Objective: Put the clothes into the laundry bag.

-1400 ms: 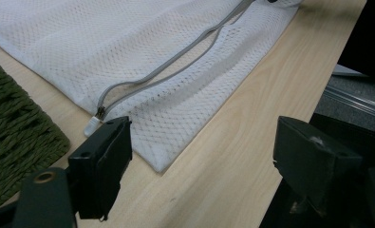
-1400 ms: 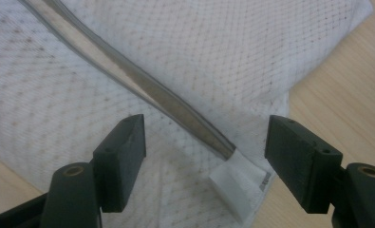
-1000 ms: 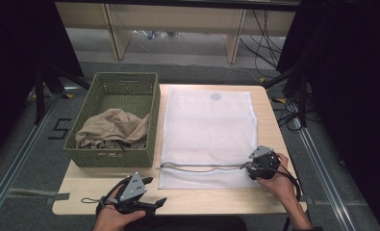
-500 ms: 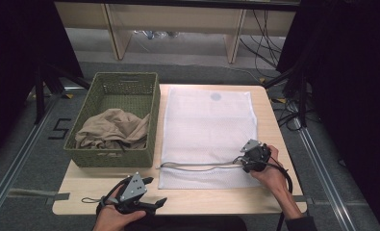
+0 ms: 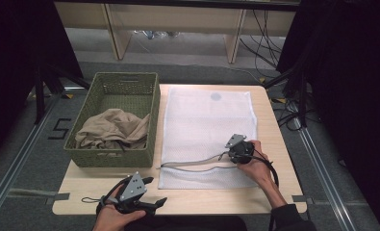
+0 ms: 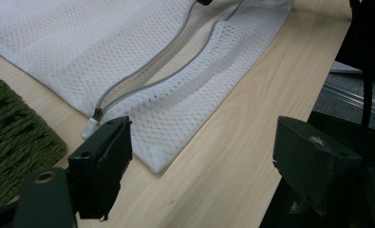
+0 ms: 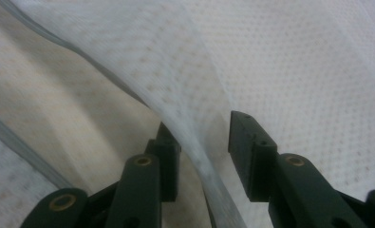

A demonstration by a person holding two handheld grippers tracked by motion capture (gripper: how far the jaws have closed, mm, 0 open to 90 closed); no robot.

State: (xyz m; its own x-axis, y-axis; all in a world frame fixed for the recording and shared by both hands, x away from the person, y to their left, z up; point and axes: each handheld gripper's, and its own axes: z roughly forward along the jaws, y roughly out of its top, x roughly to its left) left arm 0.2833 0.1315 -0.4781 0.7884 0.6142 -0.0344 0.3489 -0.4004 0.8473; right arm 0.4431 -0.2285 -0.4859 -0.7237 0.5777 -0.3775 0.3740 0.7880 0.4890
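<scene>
Two grippers work here. The left gripper [image 5: 146,192] waits gaping and empty at the table's near edge, the basket [image 5: 115,159] with a beige garment [image 5: 113,130] beyond it. Ahead lies the mesh laundry bag [image 5: 207,120], unzipped. The right gripper [image 7: 199,152] has just been closing its jaws around the bag's upper flap; pad contact is hard to make out. Next, I judge: pinch firmly, lift the mouth open.

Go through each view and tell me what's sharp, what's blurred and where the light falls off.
High view: table evenly lit, surroundings fall to black. Left gripper view: mesh bag and zipper sharp, near jaws soft. Right gripper view: mesh bag's flap between the jaws close and blurred, weave softened, cloth bright.
</scene>
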